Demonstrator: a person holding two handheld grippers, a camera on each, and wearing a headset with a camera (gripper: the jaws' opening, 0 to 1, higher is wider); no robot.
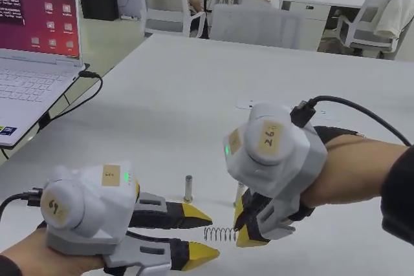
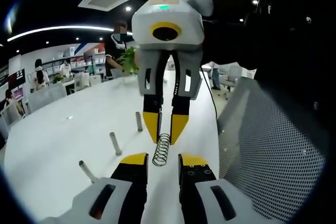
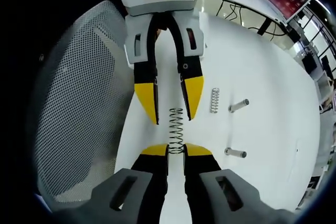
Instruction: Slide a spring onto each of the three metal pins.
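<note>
While the right gripper [image 3: 177, 149] fingers pinch a spring [image 3: 176, 124], left gripper [image 2: 164, 159] fingers gape.

The left gripper [image 1: 206, 234] is showing a rounded pale grey housing, black jaws ending in yellow tips, a glowing green light [image 1: 127, 177] and tan stickers [image 1: 111, 175] with handwritten numbers. A black cable [image 1: 16, 198] is trailing from its rear. The right gripper [image 1: 246, 232] is wearing the same colours, its own black lead [image 1: 352, 109] plugging in on top. A dark sleeve [image 1: 400, 192] is covering the right forearm.
</note>
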